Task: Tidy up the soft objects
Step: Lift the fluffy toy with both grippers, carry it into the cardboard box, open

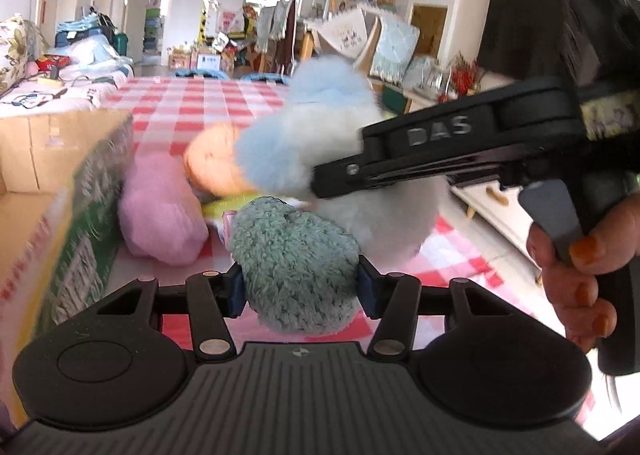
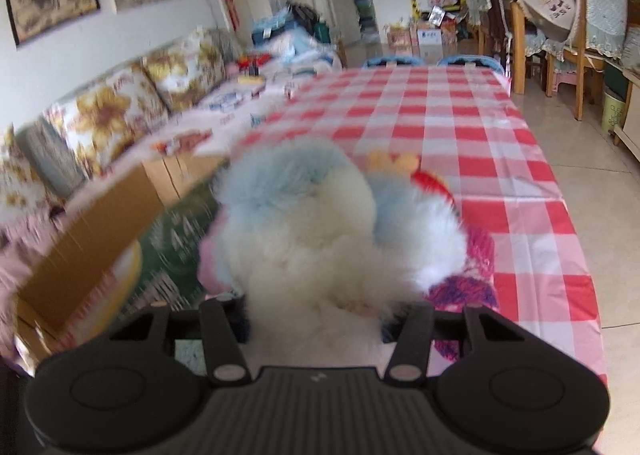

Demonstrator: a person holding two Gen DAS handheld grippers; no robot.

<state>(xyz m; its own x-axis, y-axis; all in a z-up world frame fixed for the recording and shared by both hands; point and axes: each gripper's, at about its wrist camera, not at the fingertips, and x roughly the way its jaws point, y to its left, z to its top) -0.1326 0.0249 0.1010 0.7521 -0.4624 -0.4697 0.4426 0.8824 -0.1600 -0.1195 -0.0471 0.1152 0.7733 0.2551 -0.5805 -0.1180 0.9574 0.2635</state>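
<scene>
Teal fleece filled the left gripper [image 1: 298, 287], whose blue pads pinched a teal plush [image 1: 294, 263] from both sides just above the checked desk [image 1: 192, 103]. The right gripper [image 2: 316, 315] was clamped on a white-and-blue fluffy toy [image 2: 312, 223], the fur bulging over its fingers; from the left wrist view that same toy hung higher, over the pile. On the desk beneath lay a pink plush [image 1: 160, 211], and an orange plush [image 1: 212, 163] showed among them, all just beside an open cardboard box [image 1: 60, 183] at the left. A purple knitted piece [image 2: 476, 271] sat under the white toy's right side.

Both views were smeared by motion, so whether the white toy touched the pile or was clear of it could not be told for sure.

The step in hand looked like carrying the two held toys to the box. Doing it well would mean lifting each high enough to clear the near flap, keeping the grips firm since fleece compresses and slips, and bringing them over the opening one at a time so the two grippers did not collide.
</scene>
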